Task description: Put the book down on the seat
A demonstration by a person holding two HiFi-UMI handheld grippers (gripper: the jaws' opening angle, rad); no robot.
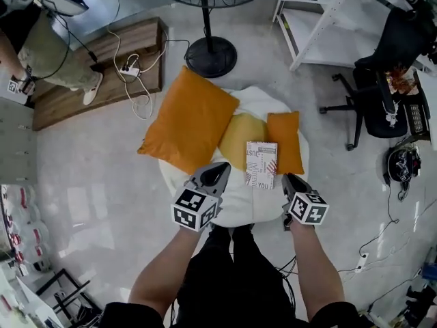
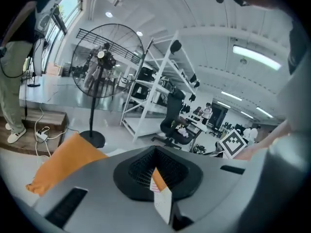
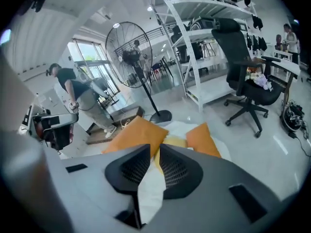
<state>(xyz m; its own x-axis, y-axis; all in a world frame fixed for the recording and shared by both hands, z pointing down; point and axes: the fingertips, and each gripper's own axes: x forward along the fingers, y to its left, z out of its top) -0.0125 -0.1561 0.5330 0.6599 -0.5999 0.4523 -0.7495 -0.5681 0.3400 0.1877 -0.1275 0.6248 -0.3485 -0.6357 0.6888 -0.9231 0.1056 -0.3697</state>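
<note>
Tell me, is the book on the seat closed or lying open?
Closed. The book lies flat on the white seat, showing one printed cover and no spread pages.

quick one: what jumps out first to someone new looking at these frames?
The big orange cushion on the white seat, centre of the head view, grabs the eye, with the book lying flat on the seat by a yellow cushion and a smaller orange cushion. Just below, the left tool and right tool hover empty over the seat's near edge. A large floor fan stands beyond the seat.
</note>
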